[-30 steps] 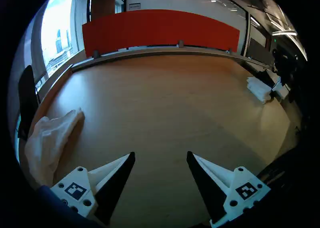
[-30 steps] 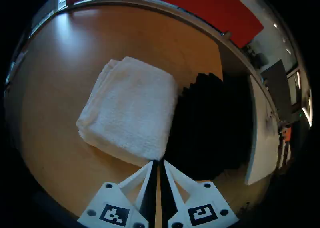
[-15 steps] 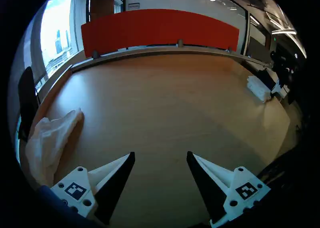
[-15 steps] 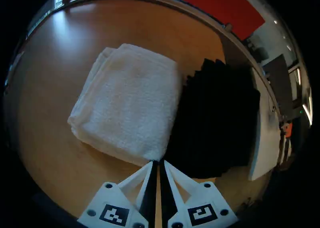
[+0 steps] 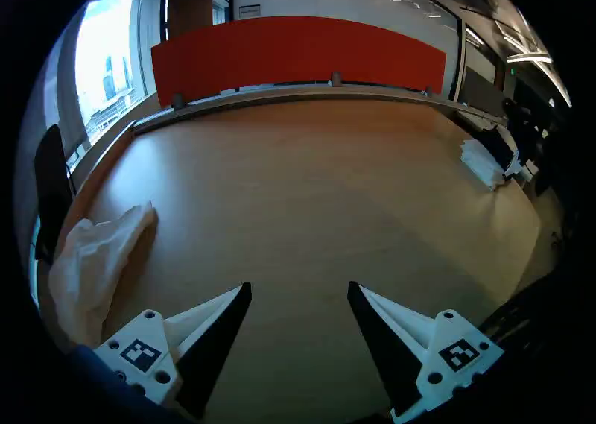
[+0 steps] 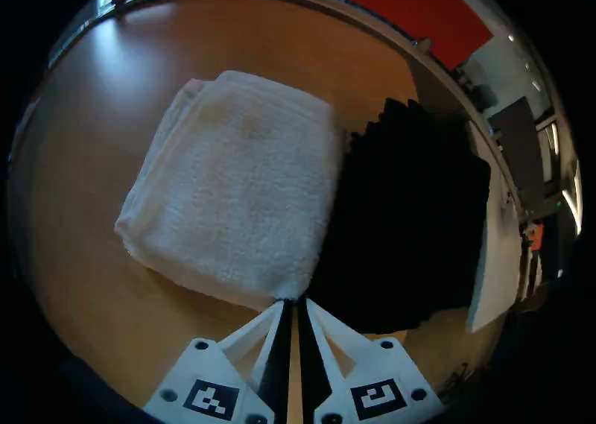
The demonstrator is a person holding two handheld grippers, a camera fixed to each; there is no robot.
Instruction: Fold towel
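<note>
A folded white towel [image 6: 238,193] lies on the wooden table [image 6: 97,103], its right edge against a flat black stack [image 6: 406,215]. My right gripper [image 6: 294,308] is shut, its tips at the towel's near corner; no cloth shows between the fingers. In the left gripper view the same folded towel [image 5: 482,163] sits small at the table's far right. My left gripper [image 5: 298,297] stands open over bare wood [image 5: 298,193], nothing between its fingers. A crumpled white cloth or bag [image 5: 93,264] lies left of it, near the table's edge.
A red partition [image 5: 298,51] runs along the table's far edge. A dark chair [image 5: 52,185] stands beyond the left edge, by a window. Right of the black stack lies a white sheet [image 6: 495,260].
In the right gripper view the folded towel has grown larger and spread left, its near corner staying at the shut tips. The left gripper has held still.
</note>
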